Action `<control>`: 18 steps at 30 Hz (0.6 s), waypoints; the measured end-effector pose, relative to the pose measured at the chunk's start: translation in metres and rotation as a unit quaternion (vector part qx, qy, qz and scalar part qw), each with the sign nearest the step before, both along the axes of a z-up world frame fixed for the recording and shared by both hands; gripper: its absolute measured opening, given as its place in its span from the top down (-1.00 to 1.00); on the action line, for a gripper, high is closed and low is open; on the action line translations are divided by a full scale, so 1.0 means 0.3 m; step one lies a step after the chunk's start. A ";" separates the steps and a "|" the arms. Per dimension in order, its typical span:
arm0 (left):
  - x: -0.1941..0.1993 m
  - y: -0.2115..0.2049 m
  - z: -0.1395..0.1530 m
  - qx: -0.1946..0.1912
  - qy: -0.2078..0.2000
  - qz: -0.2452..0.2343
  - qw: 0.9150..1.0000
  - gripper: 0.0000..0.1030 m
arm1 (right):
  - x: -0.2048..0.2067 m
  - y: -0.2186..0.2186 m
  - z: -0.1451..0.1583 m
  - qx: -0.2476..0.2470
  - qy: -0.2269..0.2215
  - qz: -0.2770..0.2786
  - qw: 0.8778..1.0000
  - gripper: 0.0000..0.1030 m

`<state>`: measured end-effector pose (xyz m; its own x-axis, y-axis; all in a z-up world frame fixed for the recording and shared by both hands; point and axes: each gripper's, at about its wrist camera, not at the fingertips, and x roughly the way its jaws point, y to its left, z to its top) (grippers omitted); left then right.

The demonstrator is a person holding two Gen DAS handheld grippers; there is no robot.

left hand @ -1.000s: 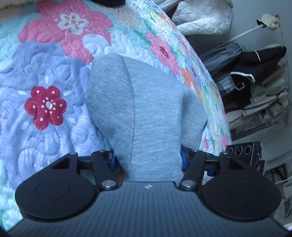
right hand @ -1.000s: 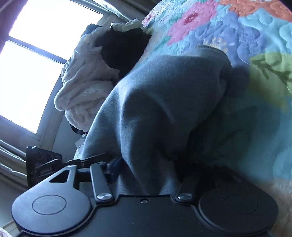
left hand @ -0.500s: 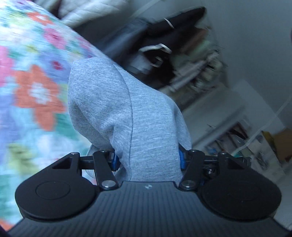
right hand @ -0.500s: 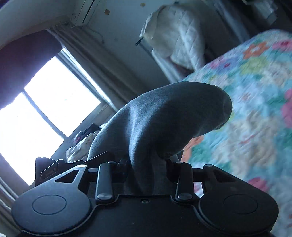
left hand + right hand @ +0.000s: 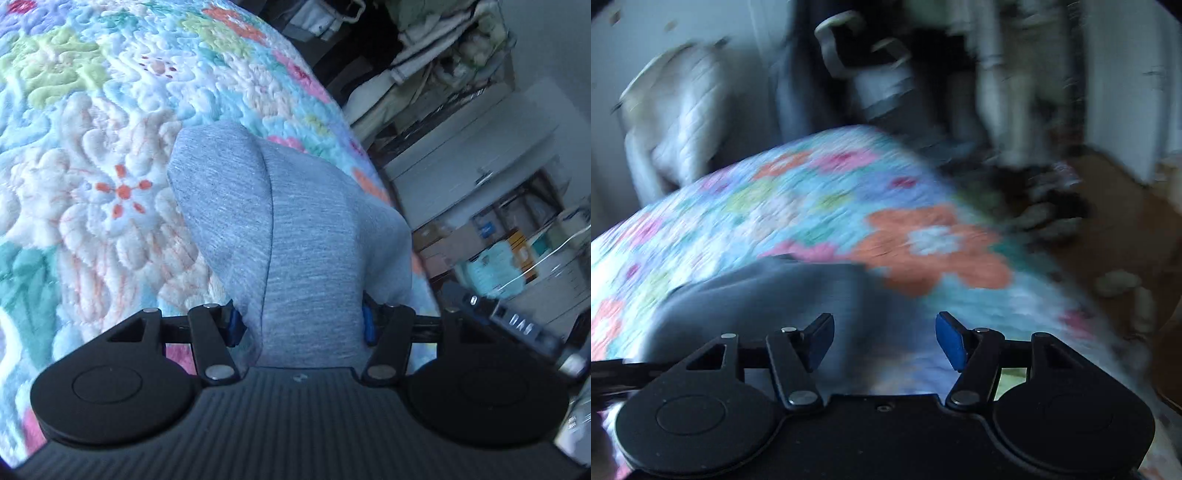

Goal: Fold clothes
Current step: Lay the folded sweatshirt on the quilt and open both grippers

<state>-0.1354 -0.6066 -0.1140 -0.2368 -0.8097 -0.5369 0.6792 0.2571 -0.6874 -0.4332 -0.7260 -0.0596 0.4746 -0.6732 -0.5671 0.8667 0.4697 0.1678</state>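
Grey garment pinched in left tongs; right tongs spread wide, empty.

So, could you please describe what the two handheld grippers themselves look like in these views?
Both look alike. The left gripper and the right gripper have matte black ribbed bodies, a round black disc on each side, black linkage bars with silver rivets, and blue pads on the fingertips. A small pale mark sits at the centre of the left body. No cables, sleeves or hands show.
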 end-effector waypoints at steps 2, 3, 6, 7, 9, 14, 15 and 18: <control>0.008 0.047 0.055 -0.008 -0.024 0.002 1.000 -0.11 | -0.007 0.056 0.017 -0.018 -0.032 0.037 0.999 -0.20; 0.006 0.070 0.087 -0.015 -0.045 0.006 0.999 -0.13 | 0.019 0.080 0.017 -0.020 -0.034 0.076 0.996 -0.15; 0.003 0.131 0.158 -0.039 -0.085 0.019 0.995 -0.16 | 0.116 0.141 0.006 -0.016 -0.023 0.178 0.984 0.39; 0.006 0.147 0.168 -0.043 -0.085 0.020 0.995 -0.16 | 0.152 0.155 -0.003 -0.011 -0.017 0.202 0.979 0.50; 0.020 0.165 0.185 -0.042 -0.077 0.016 0.996 -0.21 | 0.207 0.170 -0.027 0.006 -0.031 0.224 0.974 0.50; 0.095 0.204 0.136 -0.017 -0.063 0.039 0.997 -0.21 | 0.334 0.160 -0.112 0.006 -0.020 0.230 0.973 0.43; 0.131 0.206 0.101 -0.014 -0.043 0.054 0.998 -0.21 | 0.358 0.159 -0.118 0.015 -0.026 0.232 0.972 0.41; 0.226 0.212 -0.017 0.014 0.021 0.086 0.996 -0.24 | 0.424 0.204 -0.106 0.055 -0.047 0.257 0.964 0.20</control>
